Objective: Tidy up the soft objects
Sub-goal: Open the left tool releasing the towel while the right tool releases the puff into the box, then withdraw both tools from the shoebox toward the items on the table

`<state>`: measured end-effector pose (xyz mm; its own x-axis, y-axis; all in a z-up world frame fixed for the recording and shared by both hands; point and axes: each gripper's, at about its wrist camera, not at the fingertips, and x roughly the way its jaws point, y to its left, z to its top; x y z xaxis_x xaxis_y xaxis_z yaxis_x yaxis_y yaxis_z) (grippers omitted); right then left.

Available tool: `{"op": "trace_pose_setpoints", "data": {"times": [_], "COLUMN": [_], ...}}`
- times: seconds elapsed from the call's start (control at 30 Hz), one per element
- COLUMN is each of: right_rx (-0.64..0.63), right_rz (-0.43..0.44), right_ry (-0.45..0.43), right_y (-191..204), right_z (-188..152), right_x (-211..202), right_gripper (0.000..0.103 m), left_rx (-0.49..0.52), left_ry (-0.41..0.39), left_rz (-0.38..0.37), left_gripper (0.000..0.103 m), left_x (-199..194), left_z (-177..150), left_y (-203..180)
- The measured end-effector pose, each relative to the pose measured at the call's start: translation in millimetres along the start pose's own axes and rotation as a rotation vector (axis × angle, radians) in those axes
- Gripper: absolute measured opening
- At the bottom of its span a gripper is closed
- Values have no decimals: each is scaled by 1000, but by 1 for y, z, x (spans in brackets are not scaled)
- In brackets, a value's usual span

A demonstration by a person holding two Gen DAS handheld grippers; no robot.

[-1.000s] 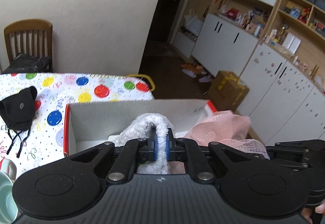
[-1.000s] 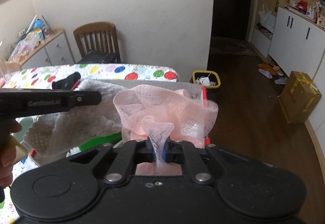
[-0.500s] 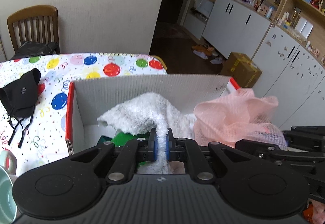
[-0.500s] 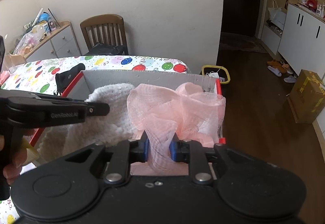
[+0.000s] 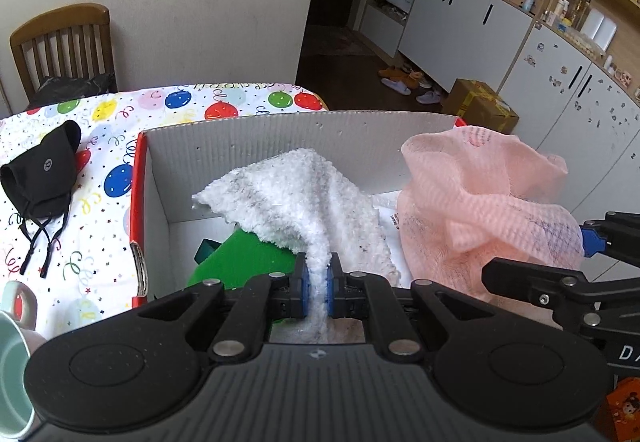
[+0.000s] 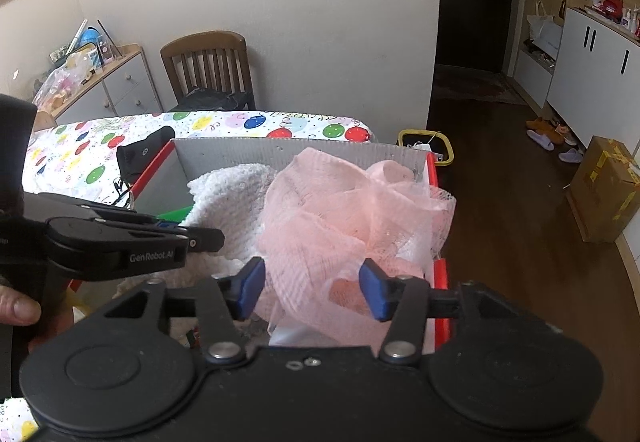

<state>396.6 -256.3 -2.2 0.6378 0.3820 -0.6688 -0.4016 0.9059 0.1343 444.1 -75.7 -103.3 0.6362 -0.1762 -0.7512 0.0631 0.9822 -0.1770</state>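
Observation:
A grey cardboard box (image 5: 248,137) with red outer sides stands on the balloon-print tablecloth. My left gripper (image 5: 317,290) is shut on a white fluffy cloth (image 5: 288,193) that drapes down into the box over a green object (image 5: 248,258). A pink mesh cloth (image 5: 480,193) is heaped at the box's right end. In the right wrist view my right gripper (image 6: 312,288) has its jaws opening, the blue pads (image 6: 252,286) standing apart from the pink mesh cloth (image 6: 340,217), which still lies between them. The left gripper (image 6: 160,238) reaches in from the left, with the white cloth (image 6: 228,197) under it.
A black drawstring pouch (image 5: 40,169) lies on the tablecloth (image 5: 100,242) left of the box. A mint cup (image 5: 12,370) sits at the near left. A wooden chair (image 6: 208,69) stands behind the table. A yellow bin (image 6: 428,145) and a cardboard carton (image 6: 604,189) sit on the floor.
My right gripper's jaws have spread off the pink mesh cloth, which has settled into the box. My left gripper has come down with the white cloth, which now spreads in the box.

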Motion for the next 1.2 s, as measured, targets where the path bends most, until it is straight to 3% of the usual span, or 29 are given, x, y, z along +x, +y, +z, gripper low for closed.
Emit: {"op": "trace_pose_setpoints", "data": {"times": [0.13,0.2,0.27,0.3,0.5,0.63,0.77,1.2], "right_rx": [4,8,12,13,21,27,32,-25], "right_rz": [-5,-5,-1,2,9,16,30,110], "right_ry": [-9,-13,-18,-19,-45,-63,-88,-167], "right_y": [0,0,0,0,3,4,7,48], "right_z": [-2,-2,-3,-4,-4,-5,-8,-4], "right_x": [-6,-10,-13,-15,-29,-40,-56,-91], "right_gripper": [58,60,65,65,77,84,93,99], "left_rx": [22,28,29,28,22,20,20,-20], "left_ry": [-10,-14,-20,-25,-60,-87,-118,-230], "left_rz": [4,0,-7,-10,-19,-16,-14,15], "left_gripper": [14,24,48,53,55,68,71,86], "left_x": [-7,-12,-17,-20,-41,-58,-77,-148], "left_z": [-1,-2,-2,-3,-5,-7,-9,-23], "left_y": [-3,-5,-5,-5,0,3,8,41]}}
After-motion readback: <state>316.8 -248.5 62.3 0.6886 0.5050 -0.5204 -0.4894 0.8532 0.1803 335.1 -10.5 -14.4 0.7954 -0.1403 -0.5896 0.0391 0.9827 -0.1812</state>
